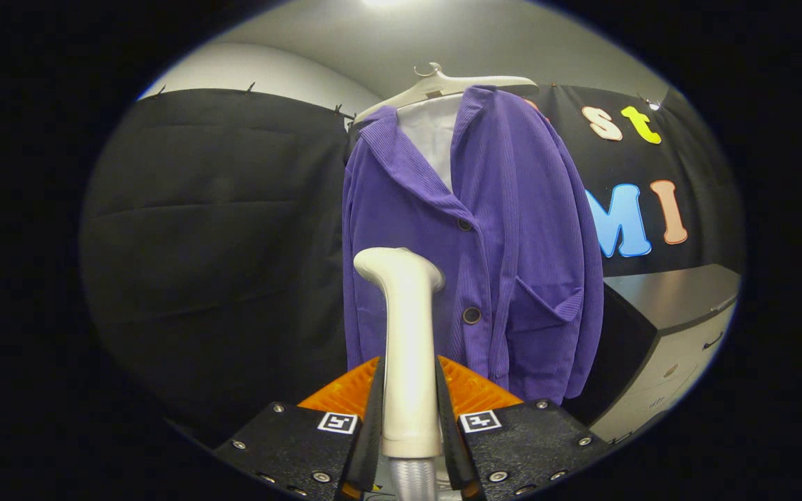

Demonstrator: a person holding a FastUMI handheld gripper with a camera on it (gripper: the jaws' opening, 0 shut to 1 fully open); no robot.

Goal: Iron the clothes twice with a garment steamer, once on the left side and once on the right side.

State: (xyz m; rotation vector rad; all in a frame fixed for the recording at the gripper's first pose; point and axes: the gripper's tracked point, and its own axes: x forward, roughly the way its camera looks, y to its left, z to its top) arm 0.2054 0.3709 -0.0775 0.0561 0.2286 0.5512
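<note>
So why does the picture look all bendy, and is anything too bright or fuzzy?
In the gripper view, the fisheye lens bends straight things, so the cabinet leans and curves. A ceiling light glares white at the very top. The purple jacket is evenly lit and sharp, its ribs and buttons clear. The gripper is shut on the steamer handle, which looks oversized because it is so near.

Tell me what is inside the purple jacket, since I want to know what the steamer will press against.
Through the open collar of the purple jacket shows a white form under the hanger. Below the collar the fabric hides it. The gripper is shut on the steamer.
</note>
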